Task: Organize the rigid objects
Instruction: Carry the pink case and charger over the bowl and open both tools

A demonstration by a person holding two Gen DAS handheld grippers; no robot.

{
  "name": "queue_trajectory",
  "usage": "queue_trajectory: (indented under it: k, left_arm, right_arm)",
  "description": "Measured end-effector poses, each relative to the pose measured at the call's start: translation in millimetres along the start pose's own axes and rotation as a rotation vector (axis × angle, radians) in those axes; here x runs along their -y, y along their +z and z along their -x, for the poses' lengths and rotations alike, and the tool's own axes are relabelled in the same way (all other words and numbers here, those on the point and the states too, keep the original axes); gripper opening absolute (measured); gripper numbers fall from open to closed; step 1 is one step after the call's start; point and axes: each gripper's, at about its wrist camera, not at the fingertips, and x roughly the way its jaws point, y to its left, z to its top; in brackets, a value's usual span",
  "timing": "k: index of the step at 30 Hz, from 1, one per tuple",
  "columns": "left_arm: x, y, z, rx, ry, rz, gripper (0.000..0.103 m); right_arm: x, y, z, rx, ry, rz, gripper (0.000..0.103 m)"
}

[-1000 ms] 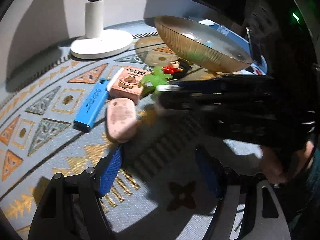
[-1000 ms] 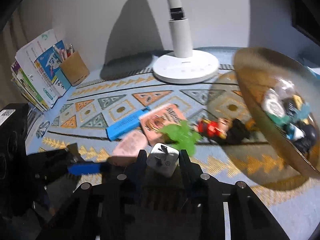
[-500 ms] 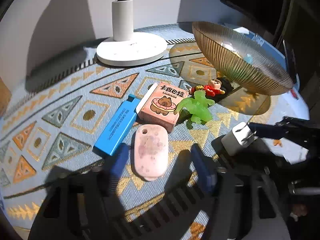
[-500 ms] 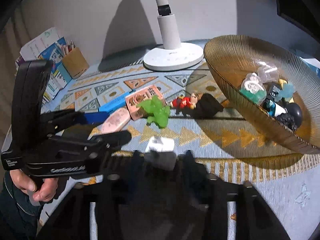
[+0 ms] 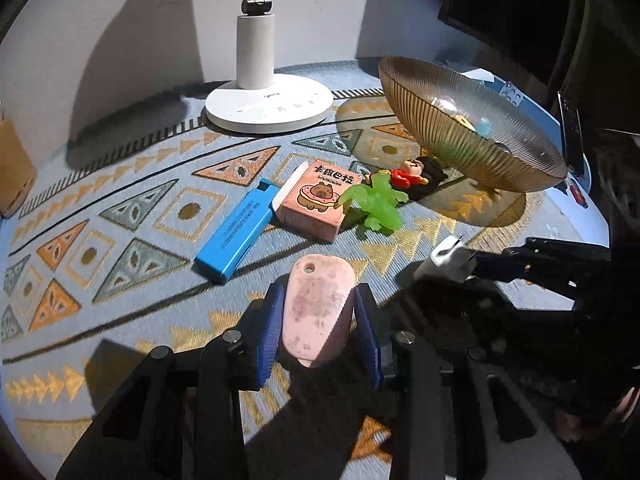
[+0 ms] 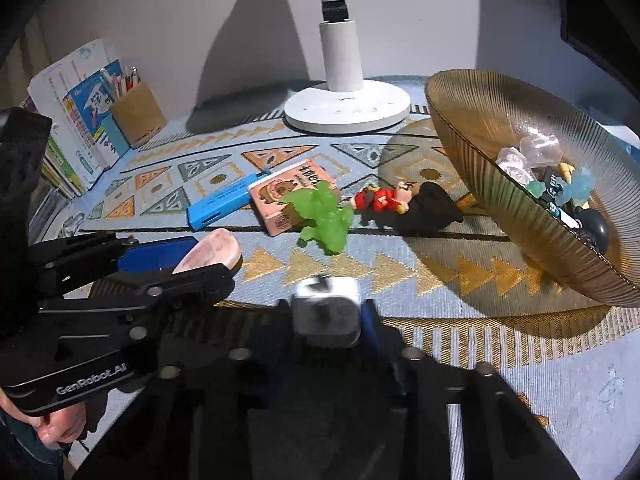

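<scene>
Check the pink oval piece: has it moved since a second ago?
Yes. The pink oval piece has come away from the blue lighter, toward the camera.

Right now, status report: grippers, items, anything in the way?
Left gripper closing on pink case. Right gripper closing on white cube. Bowl ahead; green toy off the path.
</scene>
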Motion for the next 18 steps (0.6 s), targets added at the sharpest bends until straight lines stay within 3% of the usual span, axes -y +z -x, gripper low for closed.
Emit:
queue_trajectory:
  k: [5, 10, 18]
  left_arm:
    - [4.2, 1.3, 18.6, 0.025, -0.001, 0.007, 0.033]
    - [24.7, 19.9, 52.6, 0.106, 0.001, -0.011, 0.033]
    - [84.3, 73.2, 112.2, 0.293, -0.049, -0.087, 0.033]
  right_arm:
    - [1.9, 0.5, 24.9, 0.055, 0.047, -0.027, 0.026]
    - [15.6, 10.0, 75.6, 0.168, 0.037, -0.052, 0.026]
    - [69.5, 28.6, 163.5, 0.355, -0.082, -0.114, 0.026]
